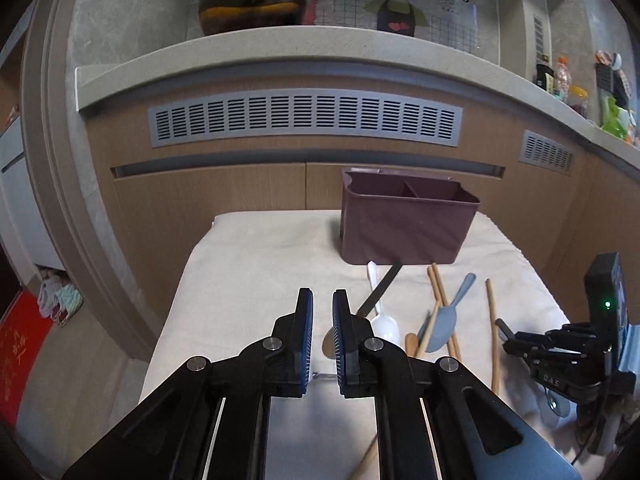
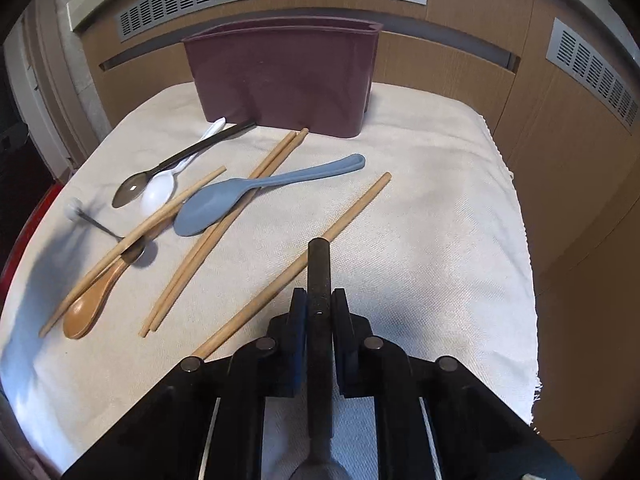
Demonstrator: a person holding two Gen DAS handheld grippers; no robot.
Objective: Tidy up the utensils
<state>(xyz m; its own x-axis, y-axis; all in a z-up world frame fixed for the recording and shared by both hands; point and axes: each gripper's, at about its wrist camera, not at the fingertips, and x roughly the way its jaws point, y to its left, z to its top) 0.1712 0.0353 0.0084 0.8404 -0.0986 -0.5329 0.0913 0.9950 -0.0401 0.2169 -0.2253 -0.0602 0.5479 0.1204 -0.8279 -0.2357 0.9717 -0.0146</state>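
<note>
A maroon utensil holder [image 1: 404, 224] [image 2: 286, 76] with two compartments stands at the far side of the cloth-covered table [image 2: 440, 220]. Before it lie a blue spoon [image 2: 248, 196] [image 1: 444, 320], a white spoon [image 2: 160, 190] [image 1: 382, 320], a black-handled metal spoon [image 2: 168, 172], a brown spoon [image 2: 90, 300] and several wooden chopsticks [image 2: 224, 228]. My right gripper [image 2: 319, 300] is shut on a black-handled spoon [image 2: 319, 280], its bowl towards the camera. My left gripper [image 1: 322, 312] is empty, its jaws a narrow gap apart above the cloth.
Wooden cabinet fronts with grey vents [image 1: 304, 120] rise behind the table. A countertop above carries a dark pot [image 1: 252, 0] and bottles [image 1: 568, 84]. The right gripper's body shows at the right of the left wrist view [image 1: 572, 356]. A red box [image 1: 20, 344] sits on the floor at left.
</note>
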